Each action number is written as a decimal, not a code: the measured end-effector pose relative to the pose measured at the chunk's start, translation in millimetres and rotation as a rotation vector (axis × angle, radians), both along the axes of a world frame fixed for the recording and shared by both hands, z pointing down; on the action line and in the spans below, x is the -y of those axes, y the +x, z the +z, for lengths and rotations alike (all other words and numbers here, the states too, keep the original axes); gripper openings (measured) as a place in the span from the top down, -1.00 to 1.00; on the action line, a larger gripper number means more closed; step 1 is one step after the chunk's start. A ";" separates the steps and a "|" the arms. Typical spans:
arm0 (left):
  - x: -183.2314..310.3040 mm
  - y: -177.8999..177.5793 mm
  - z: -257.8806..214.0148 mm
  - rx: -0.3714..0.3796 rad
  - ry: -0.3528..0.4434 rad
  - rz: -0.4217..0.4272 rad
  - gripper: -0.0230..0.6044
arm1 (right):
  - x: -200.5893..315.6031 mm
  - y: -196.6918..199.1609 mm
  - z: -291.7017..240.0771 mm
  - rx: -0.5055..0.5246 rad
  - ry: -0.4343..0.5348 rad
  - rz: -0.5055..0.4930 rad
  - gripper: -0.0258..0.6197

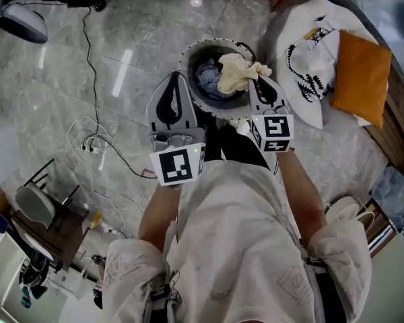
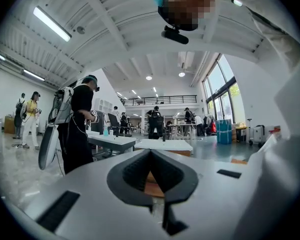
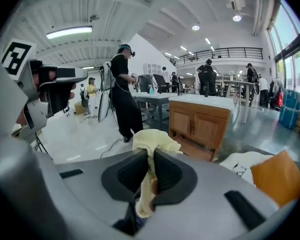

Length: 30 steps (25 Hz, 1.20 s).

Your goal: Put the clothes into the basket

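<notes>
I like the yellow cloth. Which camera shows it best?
The head view: most of the yellow cloth shows, held by the right tool above the basket. The right gripper view shows only a bunch pinched between its jaws. The left gripper view shows none.

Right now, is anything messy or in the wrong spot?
Yes. A white garment lies crumpled by the orange cushion, outside the basket. A white cable sits tangled on the floor. The yellow cloth is pinched in the right gripper above the basket, not dropped in.

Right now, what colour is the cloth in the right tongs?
Pale yellow. The cloth shows best in the right gripper view, pinched in the right tongs.
</notes>
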<state>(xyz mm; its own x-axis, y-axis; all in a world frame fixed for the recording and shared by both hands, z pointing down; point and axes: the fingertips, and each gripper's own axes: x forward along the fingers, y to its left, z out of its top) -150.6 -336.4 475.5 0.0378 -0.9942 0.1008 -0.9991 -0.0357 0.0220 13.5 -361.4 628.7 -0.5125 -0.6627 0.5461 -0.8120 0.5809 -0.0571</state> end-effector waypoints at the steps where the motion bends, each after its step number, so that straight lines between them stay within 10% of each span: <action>1: 3.8 -5.1 4.7 0.006 -0.010 -0.001 0.92 | 2.6 -1.9 12.0 -0.010 -0.023 0.011 0.87; 30: 31.3 -72.8 98.7 -0.012 -0.221 -0.017 0.92 | 14.3 -13.0 253.8 -0.260 -0.588 0.200 0.86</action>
<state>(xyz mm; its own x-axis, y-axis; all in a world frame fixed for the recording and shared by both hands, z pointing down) -223.4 -367.7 574.1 0.0236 -0.9486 0.3156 -0.9992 -0.0118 0.0391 0.4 -375.8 882.5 -0.2141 -0.2859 0.9340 -0.9308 0.3499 -0.1063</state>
